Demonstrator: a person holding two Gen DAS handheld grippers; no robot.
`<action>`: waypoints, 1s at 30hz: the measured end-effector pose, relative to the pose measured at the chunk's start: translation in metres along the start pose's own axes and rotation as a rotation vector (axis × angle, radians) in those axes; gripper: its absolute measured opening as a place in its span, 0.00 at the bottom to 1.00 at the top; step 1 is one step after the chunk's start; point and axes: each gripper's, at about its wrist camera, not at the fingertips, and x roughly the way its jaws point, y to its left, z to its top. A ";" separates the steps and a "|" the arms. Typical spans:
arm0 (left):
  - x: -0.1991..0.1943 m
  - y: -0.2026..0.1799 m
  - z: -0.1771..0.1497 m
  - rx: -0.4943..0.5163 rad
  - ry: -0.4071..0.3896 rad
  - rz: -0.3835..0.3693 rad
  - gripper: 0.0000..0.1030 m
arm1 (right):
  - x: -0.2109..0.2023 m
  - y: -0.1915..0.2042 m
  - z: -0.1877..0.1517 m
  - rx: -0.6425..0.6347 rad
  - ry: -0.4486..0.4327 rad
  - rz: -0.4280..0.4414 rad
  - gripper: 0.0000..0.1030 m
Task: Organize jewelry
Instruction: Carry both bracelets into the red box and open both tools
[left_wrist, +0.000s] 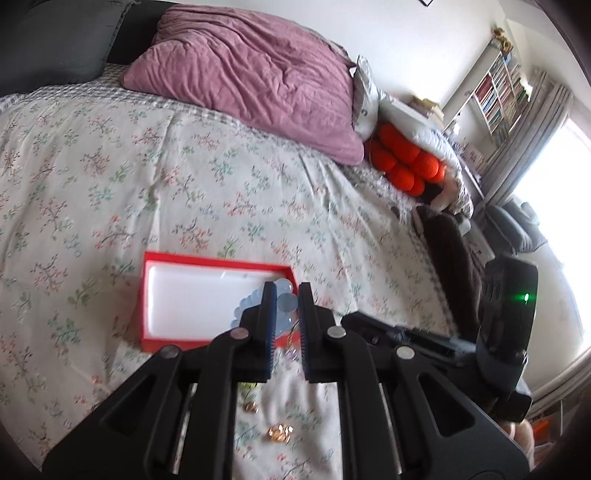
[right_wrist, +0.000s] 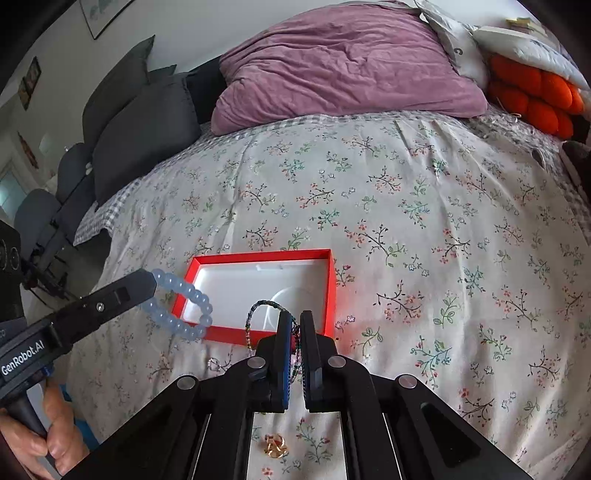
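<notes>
Now both of my grippers are loaded and the red box (right_wrist: 258, 295) lies open on the floral bedspread (right_wrist: 424, 229) just beyond them, so the job in hand is a clean drop into its white tray.

My left gripper (right_wrist: 151, 282) is clamped narrow on the pale blue bead bracelet (right_wrist: 181, 306), which hangs as a loop over the box's near left corner. My right gripper (right_wrist: 295, 325) is pinched fully together on a thin dark beaded strand (right_wrist: 269, 308); part of it arches up above the fingertips and the rest trails down between the jaws, over the box's near rim.

To do this well, I'd carry each piece farther in, until the whole loop hangs above the white lining rather than the red wall, and lower it before letting go. I reckon the bracelet is stiff enough to drop as one ring. The thin strand is limp, and I judge it could snag on the ribbed pads or drape over the rim, so I'd let its tail settle first. One hand at a time would keep the two pieces apart.

A gold piece (right_wrist: 275, 446) and a small clear trinket (right_wrist: 215, 363) lie on the bedspread near me, not yet picked up.
</notes>
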 end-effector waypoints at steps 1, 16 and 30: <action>0.004 0.002 0.002 -0.004 -0.010 -0.002 0.12 | 0.002 -0.001 0.001 0.005 0.000 -0.001 0.04; 0.047 0.053 -0.004 0.080 0.040 0.274 0.12 | 0.034 0.000 0.021 0.040 -0.040 0.003 0.04; 0.059 0.052 -0.011 0.126 0.095 0.351 0.13 | 0.085 0.001 0.026 0.030 0.026 -0.017 0.11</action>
